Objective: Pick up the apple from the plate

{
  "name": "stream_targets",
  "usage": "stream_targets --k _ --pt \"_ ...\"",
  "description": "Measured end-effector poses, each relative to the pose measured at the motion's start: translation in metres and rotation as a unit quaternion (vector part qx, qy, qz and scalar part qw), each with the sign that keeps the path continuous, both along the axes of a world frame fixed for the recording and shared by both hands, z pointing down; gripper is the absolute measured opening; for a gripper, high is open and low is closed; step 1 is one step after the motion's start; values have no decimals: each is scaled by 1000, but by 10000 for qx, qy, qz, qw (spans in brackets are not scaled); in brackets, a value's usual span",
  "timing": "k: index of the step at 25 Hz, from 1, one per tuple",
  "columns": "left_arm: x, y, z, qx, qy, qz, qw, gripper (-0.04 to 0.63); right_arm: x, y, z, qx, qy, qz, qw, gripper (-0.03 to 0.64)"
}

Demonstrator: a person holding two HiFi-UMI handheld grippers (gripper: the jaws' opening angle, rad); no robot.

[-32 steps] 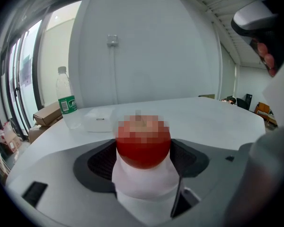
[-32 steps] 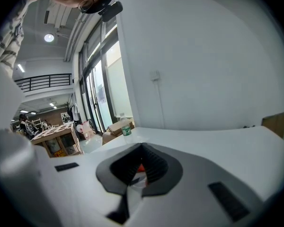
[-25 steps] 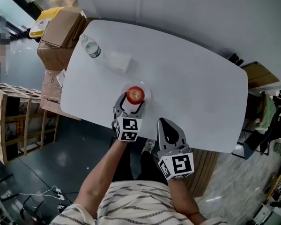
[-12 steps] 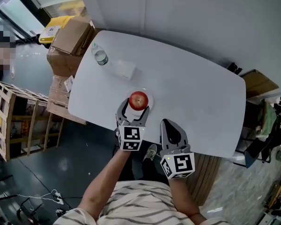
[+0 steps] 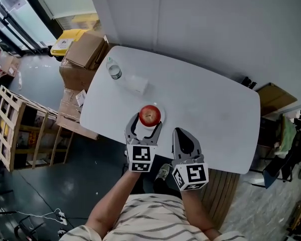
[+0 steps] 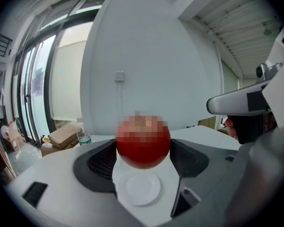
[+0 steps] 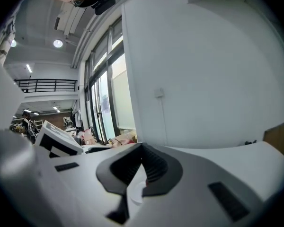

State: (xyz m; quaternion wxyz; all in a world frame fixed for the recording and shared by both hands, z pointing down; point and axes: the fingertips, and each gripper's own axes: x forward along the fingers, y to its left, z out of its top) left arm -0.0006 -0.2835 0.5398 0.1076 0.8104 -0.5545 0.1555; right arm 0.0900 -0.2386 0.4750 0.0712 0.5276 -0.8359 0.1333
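Note:
A red apple (image 5: 150, 115) sits between the jaws of my left gripper (image 5: 146, 121), which is shut on it. In the left gripper view the apple (image 6: 143, 143) hangs a little above the small white plate (image 6: 142, 189), held at both sides by the dark pads (image 6: 102, 163). The plate stands near the front edge of the white table (image 5: 205, 107). My right gripper (image 5: 183, 136) hovers just right of the left one, over the table's front edge. Its jaws are shut with nothing in them, and in the right gripper view (image 7: 141, 168) they point across the table.
A water bottle (image 5: 113, 70) and a white box (image 5: 137, 84) stand at the table's far left. Cardboard boxes (image 5: 85, 51) and a wooden crate (image 5: 12, 129) are on the floor left of the table. A wall runs behind the table.
The apple, which rested on the plate with the left jaws around it, now hangs above the plate in the shut left gripper. The head view has shifted. The right gripper has hardly moved.

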Motion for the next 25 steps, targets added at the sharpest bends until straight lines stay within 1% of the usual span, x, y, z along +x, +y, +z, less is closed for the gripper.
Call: stream_targets --k 6,9,13,18,25 --pt "2 13 -33 152 7 -8 9999 360 -2 4 -14 70 16 -62 10000 11" --pt "1 18 -47 180 -9 -56 9998 360 -3 6 -23 43 -163 -104 9998 11" --pt "-1 22 -70 242 89 -139 9996 360 -2 6 -41 88 -371 -141 9992 11" --pt "-3 28 -94 320 258 -205 9989 360 -6 2 -55 192 -348 -224 9990 12" --pt "-10 32 -121 550 228 -301 9978 360 -13 2 -69 327 -288 -347 9984 12"
